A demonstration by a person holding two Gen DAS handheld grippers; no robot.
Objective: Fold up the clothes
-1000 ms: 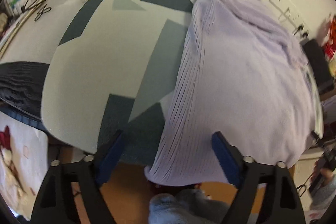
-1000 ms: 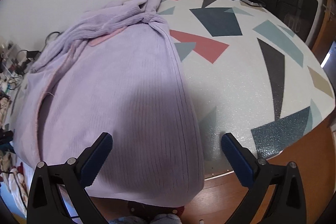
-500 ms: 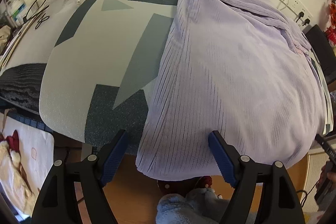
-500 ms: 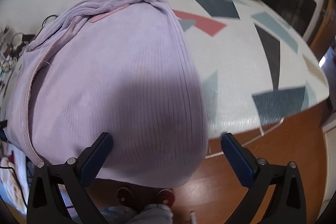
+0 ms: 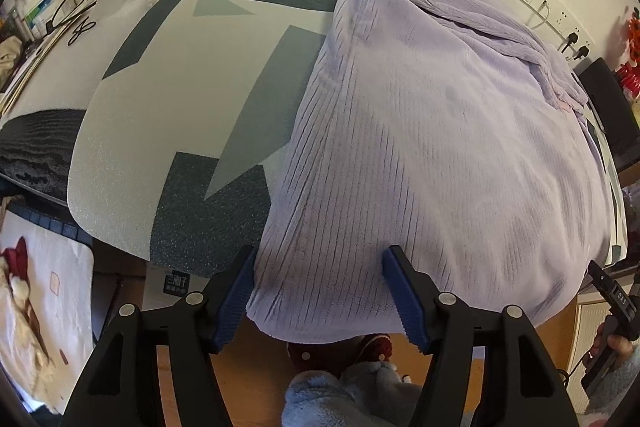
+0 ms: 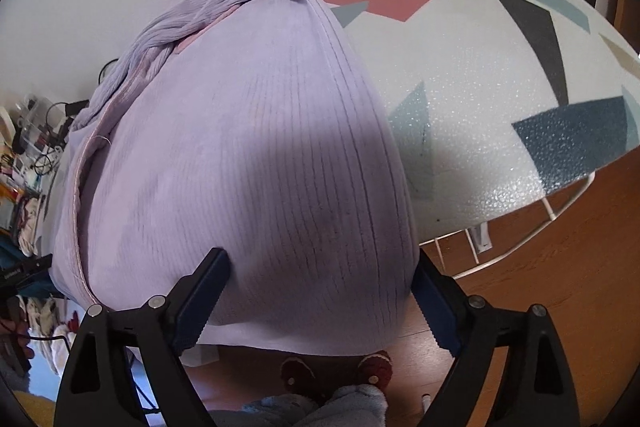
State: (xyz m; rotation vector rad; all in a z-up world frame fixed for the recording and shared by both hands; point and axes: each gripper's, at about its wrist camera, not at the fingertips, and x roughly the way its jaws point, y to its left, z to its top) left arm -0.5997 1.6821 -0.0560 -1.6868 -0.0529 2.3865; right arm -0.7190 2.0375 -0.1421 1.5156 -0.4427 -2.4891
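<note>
Closing both sets of jaws on the lilac ribbed garment point(image 5: 440, 147) hem overhanging the worktop point(image 5: 160, 107) (neither pinches yet); next: grip, then lift and fold.

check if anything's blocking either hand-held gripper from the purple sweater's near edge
Nothing visible does. The left hand-held gripper and the right hand-held gripper each have the purple sweater's near edge, which hangs over the table rim, directly between their closing jaws. No other object lies in either gap.
</note>
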